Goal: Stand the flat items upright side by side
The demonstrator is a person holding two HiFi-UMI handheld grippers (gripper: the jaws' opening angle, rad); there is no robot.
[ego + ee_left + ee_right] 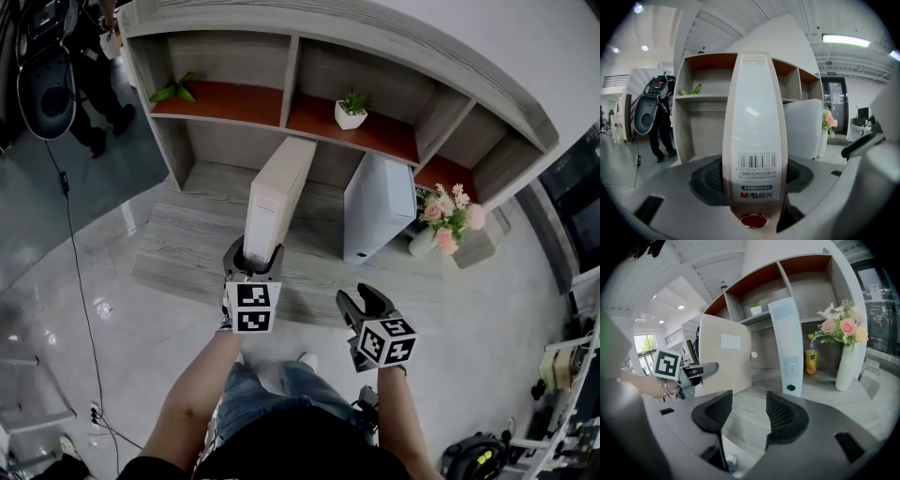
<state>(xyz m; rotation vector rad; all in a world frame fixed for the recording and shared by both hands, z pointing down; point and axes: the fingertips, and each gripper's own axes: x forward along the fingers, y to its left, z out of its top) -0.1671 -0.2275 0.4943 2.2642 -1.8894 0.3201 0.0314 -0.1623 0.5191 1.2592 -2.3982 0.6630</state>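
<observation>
My left gripper [255,264] is shut on the spine of a beige file box [278,195], held upright over the lower wooden shelf [197,248]. In the left gripper view the box's labelled spine [754,140] fills the gap between the jaws. A pale blue file box [377,206] stands upright to its right, its spine [786,345] facing outward. My right gripper [364,302] hangs open in front of the shelf with nothing between its jaws [746,414]. The beige box [724,359] and the left gripper [689,373] also show in the right gripper view.
A white vase of pink flowers [443,220] stands right of the blue box, with a yellow can [811,362] behind. A potted plant [352,110] and green leaves [175,90] sit on the upper red shelf. A person [658,117] stands at the left.
</observation>
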